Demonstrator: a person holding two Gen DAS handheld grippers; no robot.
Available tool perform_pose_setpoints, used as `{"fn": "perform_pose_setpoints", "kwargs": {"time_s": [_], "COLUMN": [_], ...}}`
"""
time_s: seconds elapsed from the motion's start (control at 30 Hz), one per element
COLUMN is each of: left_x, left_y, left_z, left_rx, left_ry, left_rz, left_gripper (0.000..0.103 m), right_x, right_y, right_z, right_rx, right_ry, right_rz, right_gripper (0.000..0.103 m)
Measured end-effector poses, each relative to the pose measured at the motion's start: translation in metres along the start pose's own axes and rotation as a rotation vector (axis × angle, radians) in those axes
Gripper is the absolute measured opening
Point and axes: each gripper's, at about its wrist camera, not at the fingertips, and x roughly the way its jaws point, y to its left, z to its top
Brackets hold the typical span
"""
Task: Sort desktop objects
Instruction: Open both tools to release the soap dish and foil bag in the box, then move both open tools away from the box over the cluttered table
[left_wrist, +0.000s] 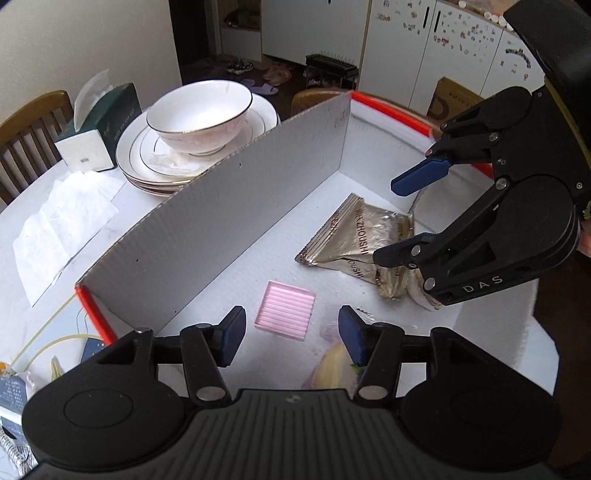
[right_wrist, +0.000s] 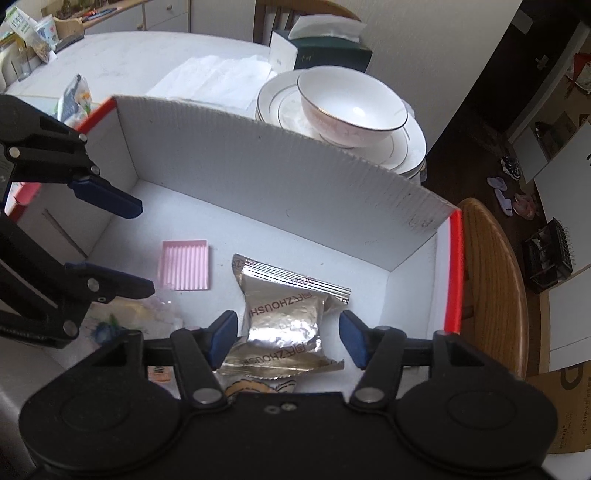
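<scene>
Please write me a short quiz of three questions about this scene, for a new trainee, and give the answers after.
1. True or false: the pink tile lies inside the box.
2. What lies under the right gripper? A) a bowl B) foil packets C) a tissue box
3. Fill in: the bowl stands on a stack of ____.

Key
1. True. It lies on the box floor, apart from the foil packets.
2. B. The jaws stand open over them, the pads not pressing.
3. Plates, outside the box.
</scene>
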Motion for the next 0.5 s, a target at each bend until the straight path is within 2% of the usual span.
{"fn": "perform_pose_setpoints", "kwargs": {"time_s": [0.5], "left_x": [-0.066], "left_y": [-0.013], "left_z": [-0.013], "left_rx": [-0.017], "left_ry": [-0.163], "left_rz": [-0.008], "left_gripper": [0.054], "right_x": [-0.062], "right_y": [0.016], "right_z": [-0.013], "right_rx": [0.099], "right_ry": [-0.157], "right_rz": [0.044], "right_gripper": [0.062]}}
